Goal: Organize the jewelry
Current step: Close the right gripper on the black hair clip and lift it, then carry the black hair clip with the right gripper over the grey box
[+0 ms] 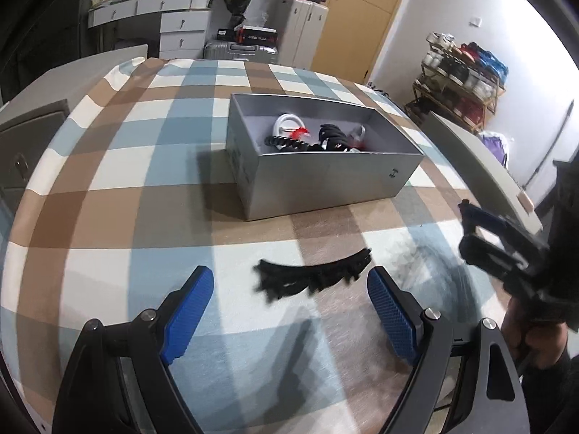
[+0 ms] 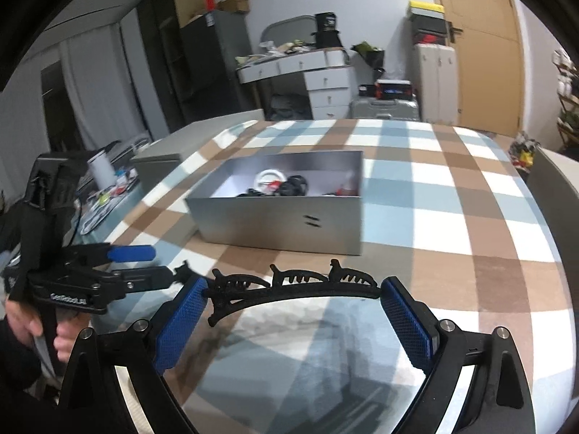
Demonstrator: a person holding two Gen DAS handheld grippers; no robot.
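**Black Hair Clip Waiting in Front of the Silver Box**

While the checkered bedspread is spreading across most of both views, the silver box is sitting on it as the landmark, open-topped and already holding a white ring and several dark, coiled pieces too blurred to name.

On the near side of the box, well apart from its front wall, the black hair clip is lying: a long curved bar with small toothed, animal-like shapes along its top edge. In the right wrist view it is spanning the gap between the blue pads of the right gripper, whose jaws are standing wide apart; whether the pads are touching its ends I cannot tell. The left gripper is also standing spread, nothing between its fingers, with the clip just ahead of its tips.

Judging by its look, the clip is light, stiff plastic, thin and probably brittle at the teeth, and likely to be slipping on smooth pads. The plain curved bar near its middle seems the safest place to be pinching, gently, across its narrow thickness.
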